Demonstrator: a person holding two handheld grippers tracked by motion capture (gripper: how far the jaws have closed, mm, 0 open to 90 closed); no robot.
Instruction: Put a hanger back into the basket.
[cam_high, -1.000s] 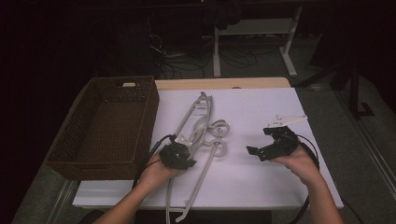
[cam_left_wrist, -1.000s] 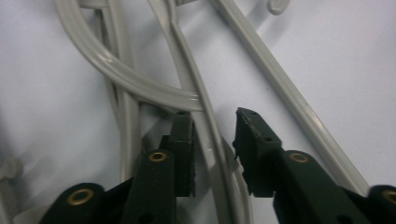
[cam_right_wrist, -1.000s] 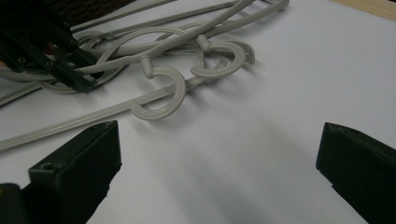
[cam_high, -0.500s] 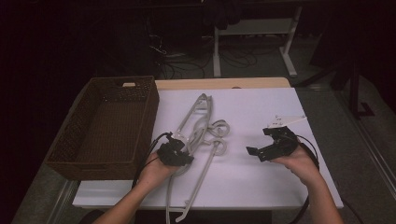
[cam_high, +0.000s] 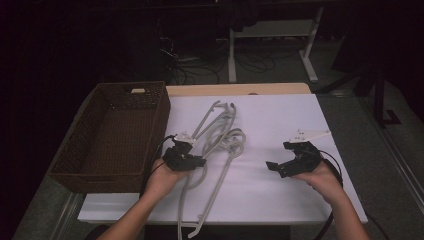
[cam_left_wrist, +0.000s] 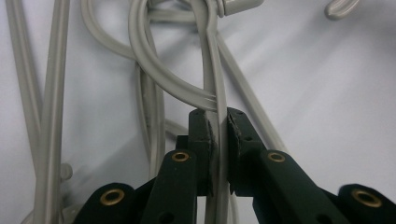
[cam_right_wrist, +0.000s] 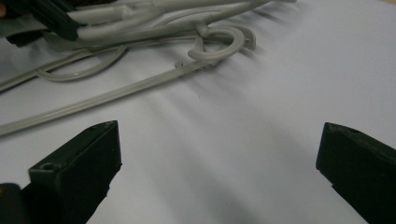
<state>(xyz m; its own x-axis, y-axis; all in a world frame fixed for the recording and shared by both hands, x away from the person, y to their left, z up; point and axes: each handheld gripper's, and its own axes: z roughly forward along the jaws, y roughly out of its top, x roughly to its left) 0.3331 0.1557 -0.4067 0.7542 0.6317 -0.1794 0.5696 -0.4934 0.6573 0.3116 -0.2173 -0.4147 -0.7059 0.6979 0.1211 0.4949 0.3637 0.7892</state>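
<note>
Wicker basket (cam_high: 107, 137): sitting at the table's left edge. My left gripper (cam_high: 186, 159): clamping a rod of the grey plastic hangers (cam_high: 220, 135), tangled mid-table, jaws having just been closing. My right gripper (cam_high: 295, 160): hovering wide apart, holding nothing.

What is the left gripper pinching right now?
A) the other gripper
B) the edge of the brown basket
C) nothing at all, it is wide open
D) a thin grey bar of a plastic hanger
D: in the left gripper view the left gripper has its two black jaws pressed on a thin bar of the grey hanger, above the white table, away from the basket.
</note>
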